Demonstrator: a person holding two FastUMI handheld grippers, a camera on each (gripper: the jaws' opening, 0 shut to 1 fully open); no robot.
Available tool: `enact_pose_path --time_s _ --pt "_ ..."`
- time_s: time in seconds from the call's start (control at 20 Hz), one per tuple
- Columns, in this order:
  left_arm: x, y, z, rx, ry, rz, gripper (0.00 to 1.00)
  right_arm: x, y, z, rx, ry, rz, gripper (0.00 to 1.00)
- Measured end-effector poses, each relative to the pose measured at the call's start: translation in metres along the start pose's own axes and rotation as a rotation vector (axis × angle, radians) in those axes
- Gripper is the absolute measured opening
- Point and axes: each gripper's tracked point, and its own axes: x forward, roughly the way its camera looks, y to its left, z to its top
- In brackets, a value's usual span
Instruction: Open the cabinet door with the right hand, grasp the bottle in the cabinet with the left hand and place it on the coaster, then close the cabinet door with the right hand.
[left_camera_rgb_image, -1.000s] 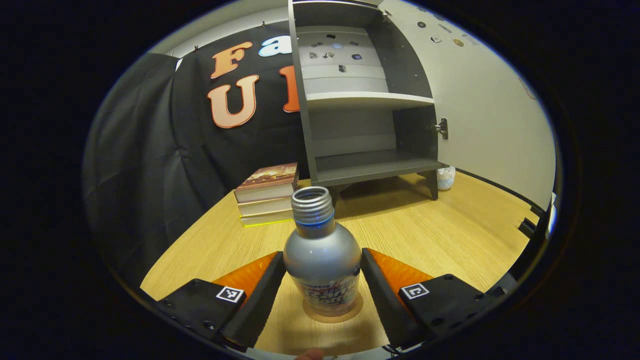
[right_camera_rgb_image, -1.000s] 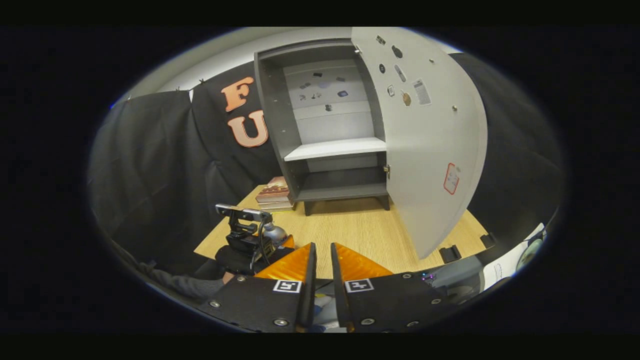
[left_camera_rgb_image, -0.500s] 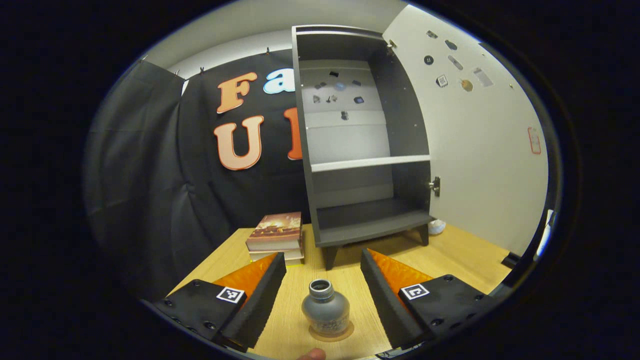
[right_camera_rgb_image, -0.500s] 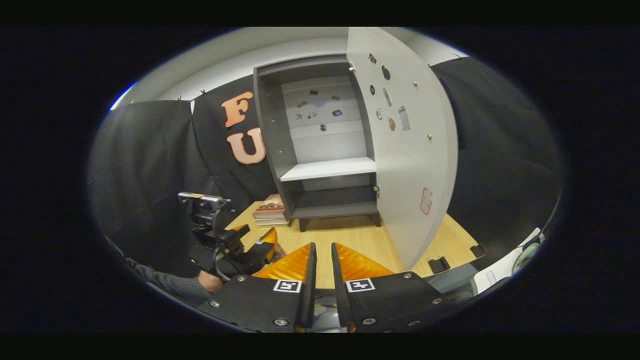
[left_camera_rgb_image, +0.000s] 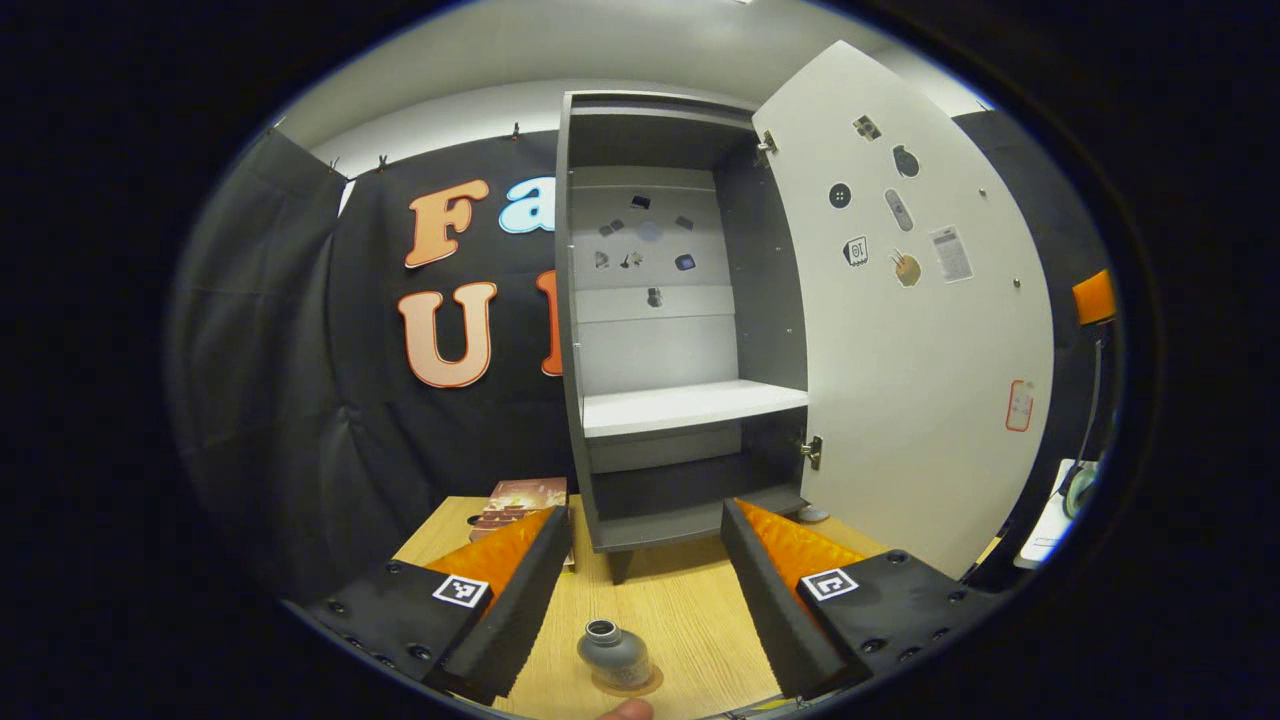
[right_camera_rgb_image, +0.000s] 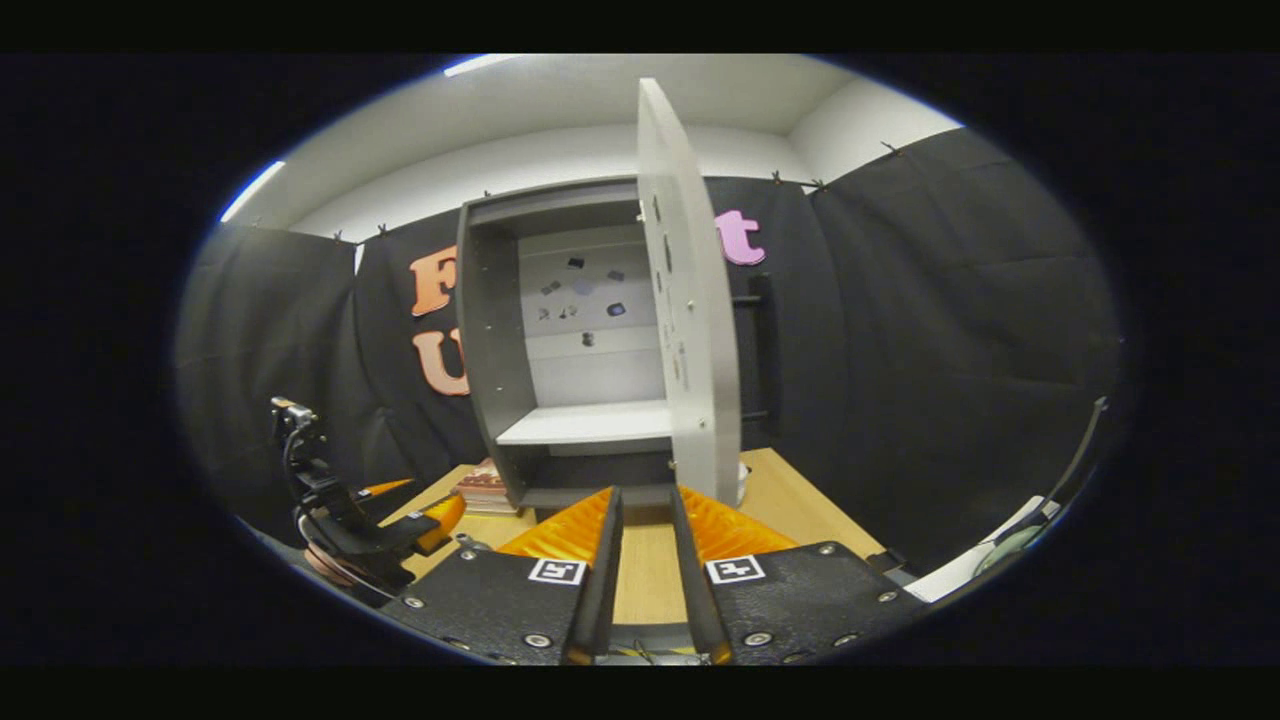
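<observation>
Standing upright at the bottom centre of the left gripper view, the bottle (left_camera_rgb_image: 613, 655) sits on the round coaster (left_camera_rgb_image: 628, 684) on the pale wooden bench (left_camera_rgb_image: 690, 610), cap off, threaded neck showing. And the left hand-held gripper (left_camera_rgb_image: 645, 560) is spread wide, its dark pads well apart either side of the bottle, touching nothing. A fingertip (left_camera_rgb_image: 625, 710) peeks in at the very bottom edge.

Up in the middle of the frame, the grey cabinet (left_camera_rgb_image: 640, 330) stands open, white shelf bare, its pale cabinet door (left_camera_rgb_image: 920, 330) swung out to the right. A stack of books (left_camera_rgb_image: 515, 497) lies just beside the cabinet's left foot.

Over to the right gripper view: the door (right_camera_rgb_image: 690, 320) is seen nearly edge-on at centre frame, open in front of the cabinet (right_camera_rgb_image: 560, 350). The right hand-held gripper (right_camera_rgb_image: 645, 520) has its orange-backed fingers drawn close with a narrow gap between them, pinching nothing. At lower left, the other hand-held gripper (right_camera_rgb_image: 420, 515) is held above the bench (right_camera_rgb_image: 790, 500).
</observation>
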Motion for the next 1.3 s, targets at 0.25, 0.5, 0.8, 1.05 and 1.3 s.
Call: enact_pose_path --time_s 0.25,0.5,0.8,1.05,1.3 --pt "0.004 -0.001 0.017 0.014 -0.009 -0.006 0.98 0.011 -0.057 0.027 -0.026 -0.050 -0.071 0.43" --pt "0.004 0.003 0.024 0.040 -0.008 0.007 0.98 0.041 -0.081 0.025 0.013 -0.039 -0.067 0.47" --pt "0.005 0.011 0.015 0.063 0.013 0.015 0.98 0.049 -0.071 0.023 0.008 -0.070 -0.046 0.50" --pt "0.010 0.009 0.018 0.057 0.017 0.011 0.98 0.048 -0.052 0.022 -0.024 -0.062 -0.015 0.49" --pt "0.010 0.017 0.033 0.046 -0.008 0.015 0.98 0.052 -0.013 0.017 -0.025 -0.054 0.051 0.49"
